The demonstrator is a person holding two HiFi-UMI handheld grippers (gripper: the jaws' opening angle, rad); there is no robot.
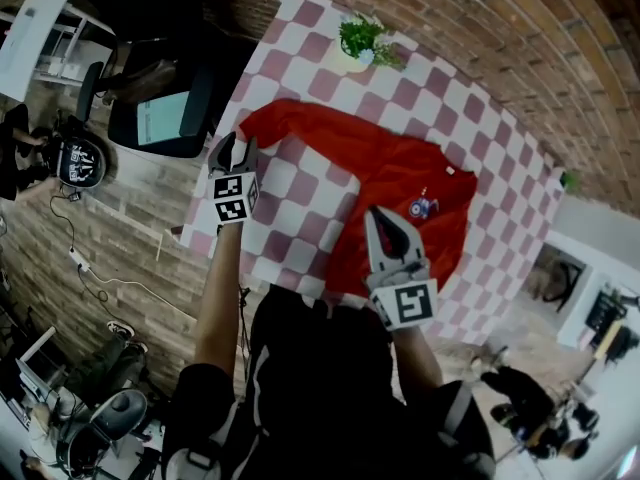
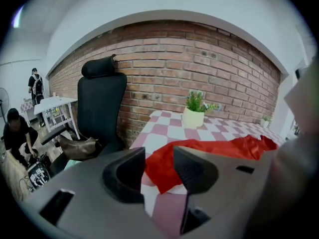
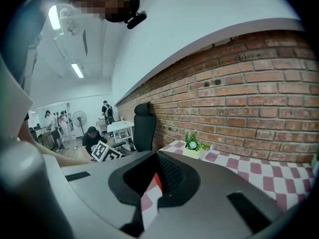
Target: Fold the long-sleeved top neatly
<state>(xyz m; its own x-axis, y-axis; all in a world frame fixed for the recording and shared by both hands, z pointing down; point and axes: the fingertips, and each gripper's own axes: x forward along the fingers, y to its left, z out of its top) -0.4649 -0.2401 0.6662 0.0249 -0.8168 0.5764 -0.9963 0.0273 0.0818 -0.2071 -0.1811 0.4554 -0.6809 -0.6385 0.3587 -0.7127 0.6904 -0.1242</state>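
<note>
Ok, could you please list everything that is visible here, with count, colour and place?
top: one, red, spread on the table
table: one, pink-and-white checked cloth, beside the brick wall
plant: one, green in a pale pot, at the table's far edge
chair: one, black, left of the table
bag: one, brown, on the chair
people: a few, dark clothes, beyond the chair
left gripper: one, grey, open, near the sleeve's end
right gripper: one, grey, shut, over the top's body
</note>
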